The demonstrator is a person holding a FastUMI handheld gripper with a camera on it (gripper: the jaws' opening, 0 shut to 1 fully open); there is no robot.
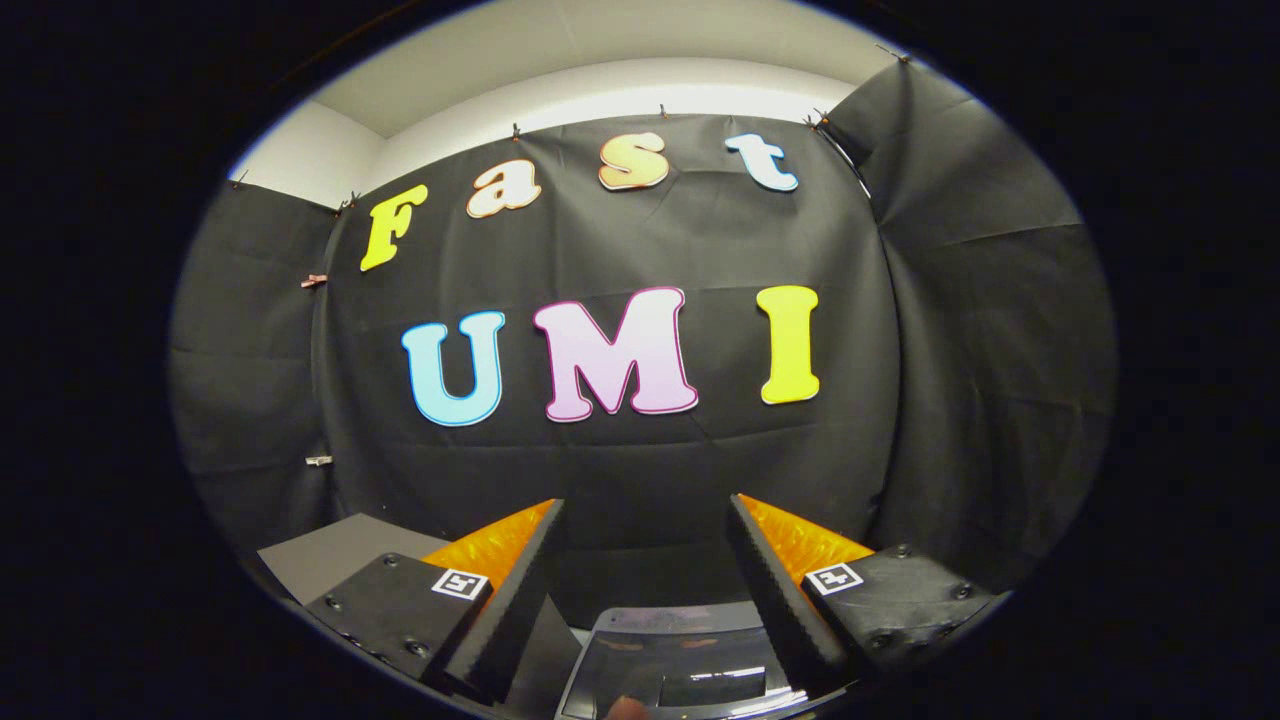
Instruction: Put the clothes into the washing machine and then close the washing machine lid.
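My gripper (645,515) is held up high, facing the black cloth wall, its two fingers wide apart with nothing between them. Below and between the fingers I see the top of the washing machine (670,665), a grey glossy lid or panel seen from above. A small bit of something pale, perhaps a fingertip (628,708), shows at the machine's near edge. No clothes can be made out here.
A grey table surface (335,555) lies left of the left finger, against the black cloth wall (640,470). The cloth wall wraps around on both sides, with a white ceiling above it.
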